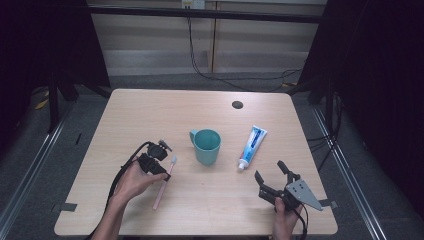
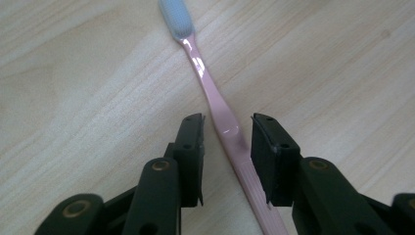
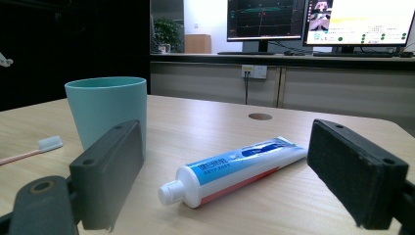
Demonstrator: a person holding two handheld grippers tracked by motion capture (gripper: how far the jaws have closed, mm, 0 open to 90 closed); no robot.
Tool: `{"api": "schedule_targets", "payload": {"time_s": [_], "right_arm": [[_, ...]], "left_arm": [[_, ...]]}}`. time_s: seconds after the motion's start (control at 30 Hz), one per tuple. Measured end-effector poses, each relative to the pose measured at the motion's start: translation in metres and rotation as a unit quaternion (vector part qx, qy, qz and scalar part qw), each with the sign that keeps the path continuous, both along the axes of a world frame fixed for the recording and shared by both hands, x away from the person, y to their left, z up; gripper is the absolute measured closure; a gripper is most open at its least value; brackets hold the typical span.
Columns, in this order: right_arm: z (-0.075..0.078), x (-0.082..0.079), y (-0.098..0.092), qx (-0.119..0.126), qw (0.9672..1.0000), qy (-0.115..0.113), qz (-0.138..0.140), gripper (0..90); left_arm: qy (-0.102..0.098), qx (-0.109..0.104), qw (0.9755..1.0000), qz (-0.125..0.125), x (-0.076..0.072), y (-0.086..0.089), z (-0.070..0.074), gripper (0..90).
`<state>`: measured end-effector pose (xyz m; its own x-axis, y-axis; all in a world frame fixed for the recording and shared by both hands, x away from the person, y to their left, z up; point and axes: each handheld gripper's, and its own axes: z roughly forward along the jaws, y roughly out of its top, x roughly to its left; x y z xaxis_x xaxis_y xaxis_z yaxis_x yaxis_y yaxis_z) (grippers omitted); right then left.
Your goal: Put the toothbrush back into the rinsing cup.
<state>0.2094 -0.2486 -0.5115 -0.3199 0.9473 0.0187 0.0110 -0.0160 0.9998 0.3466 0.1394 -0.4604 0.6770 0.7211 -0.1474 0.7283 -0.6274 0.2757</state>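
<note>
1. Nearest, at the near right edge of the table (image 1: 150, 105), the right gripper (image 1: 272, 176) is held by a hand that the bottom of the high view cuts off at the wrist; its jaws stand wide apart with nothing between them, and in its own view the pads (image 3: 105, 174) are blurred by closeness.
2. At the near left, the left gripper (image 1: 167, 171) points down over the pink toothbrush (image 1: 164, 182). The left gripper view shows its jaws straddling the handle (image 2: 227, 125), one on each side; a thin gap shows on either side, so the pads do not yet press on it.
3. Under the gripper, part of the handle is hidden in the high view, and its near end runs out of the bottom of the left gripper view; the bristle head (image 2: 177, 17) lies at the far end, partly cut off at the top.
4. Farther in, near the table's middle, stands a teal cup (image 1: 206, 145), its inside not visible from the right gripper view.
5. Right of the cup lies a toothpaste tube (image 1: 252, 145), white cap toward the near side; its print is too small to read.
6. Farthest, a dark round hole (image 1: 237, 104) sits in the tabletop.
</note>
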Motion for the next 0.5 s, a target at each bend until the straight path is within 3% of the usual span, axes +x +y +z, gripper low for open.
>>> {"api": "schedule_targets", "payload": {"time_s": [0.17,0.37,0.5], "right_arm": [[0.0000,0.0000,0.0000,0.000,1.0000,0.000,0.000,12.8],[0.0000,0.0001,0.0000,0.000,1.0000,0.000,-0.001,12.8],[0.0000,0.0000,0.0000,0.000,1.0000,-0.001,-0.001,12.8]], "left_arm": [[0.000,0.003,1.0000,0.003,-0.0014,-0.0013,-0.0001,70.1],[0.001,-0.003,1.0000,0.000,-0.0031,-0.0029,-0.0006,68.4],[-0.007,0.016,0.9997,0.017,-0.0059,-0.0063,-0.0010,63.3]]}}
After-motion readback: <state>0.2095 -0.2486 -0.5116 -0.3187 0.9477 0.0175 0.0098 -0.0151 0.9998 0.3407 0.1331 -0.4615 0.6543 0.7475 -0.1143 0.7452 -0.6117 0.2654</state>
